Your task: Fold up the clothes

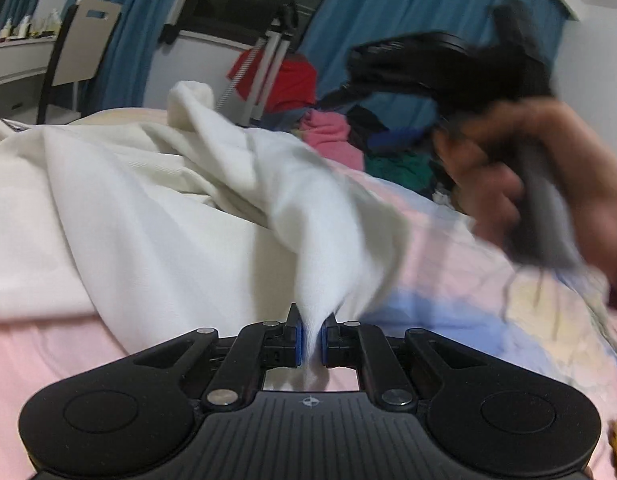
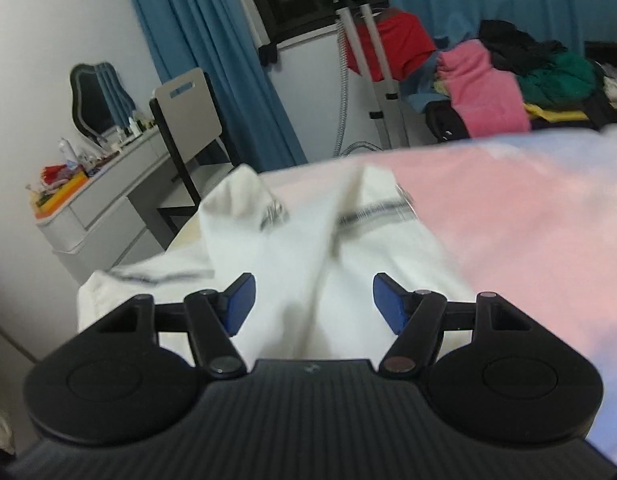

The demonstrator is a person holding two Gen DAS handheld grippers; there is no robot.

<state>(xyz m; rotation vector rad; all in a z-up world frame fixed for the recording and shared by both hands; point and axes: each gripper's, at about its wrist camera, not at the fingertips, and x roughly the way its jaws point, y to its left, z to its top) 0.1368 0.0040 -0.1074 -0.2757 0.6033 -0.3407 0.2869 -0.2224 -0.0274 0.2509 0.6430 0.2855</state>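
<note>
A white garment [image 1: 148, 208] lies crumpled on a pink and pastel bedsheet [image 1: 448, 280]. My left gripper [image 1: 313, 334] is shut on a pinched fold of this white garment, low over the bed. In the right wrist view the same white garment [image 2: 308, 248], with dark striped trim, lies under my right gripper [image 2: 313, 300], which is open and empty just above it. The right gripper, held in a hand, also shows blurred in the left wrist view [image 1: 540, 200], up at the right.
A pile of pink, green, black and red clothes [image 2: 508, 80] sits at the far side of the bed. A grey chair [image 2: 188, 120], a dresser with clutter [image 2: 92, 200], a garment steamer stand [image 2: 368, 60] and blue curtains [image 2: 212, 60] stand beyond.
</note>
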